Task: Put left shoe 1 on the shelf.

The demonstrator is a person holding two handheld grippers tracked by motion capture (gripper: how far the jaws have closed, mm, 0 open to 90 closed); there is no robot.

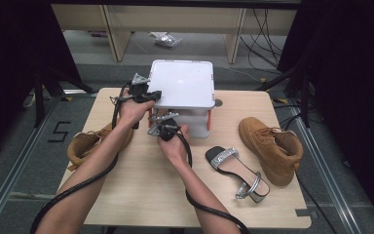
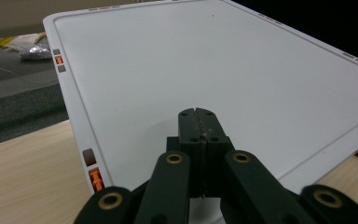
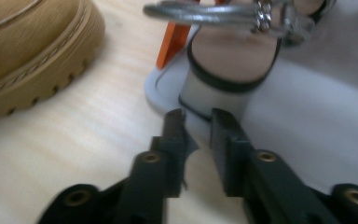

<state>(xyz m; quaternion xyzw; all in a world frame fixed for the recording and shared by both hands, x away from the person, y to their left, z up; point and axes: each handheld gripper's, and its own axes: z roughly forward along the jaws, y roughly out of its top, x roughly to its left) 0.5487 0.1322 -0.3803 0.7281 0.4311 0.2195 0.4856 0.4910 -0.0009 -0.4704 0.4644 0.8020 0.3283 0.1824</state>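
A white two-level rack (image 1: 182, 83) with orange posts stands at the back middle of the table. My left gripper (image 1: 143, 93) rests at the left edge of its top panel (image 2: 214, 60); in the left gripper view this gripper (image 2: 196, 114) is shut with nothing in it. My right gripper (image 1: 163, 126) reaches to the rack's lower shelf (image 3: 307, 130). In the right gripper view its jaws (image 3: 198, 119) stand apart, with nothing between them. Just beyond the tips, a sandal's block heel (image 3: 219, 95) stands on that shelf, with a silver strap (image 3: 205, 11) above it.
A second silver-strapped sandal (image 1: 236, 170) lies on the table to the right. One tan boot (image 1: 272, 148) lies beyond that sandal, another (image 1: 85, 144) under my left forearm at the left edge. An orange post (image 3: 172, 44) stands left of the heel.
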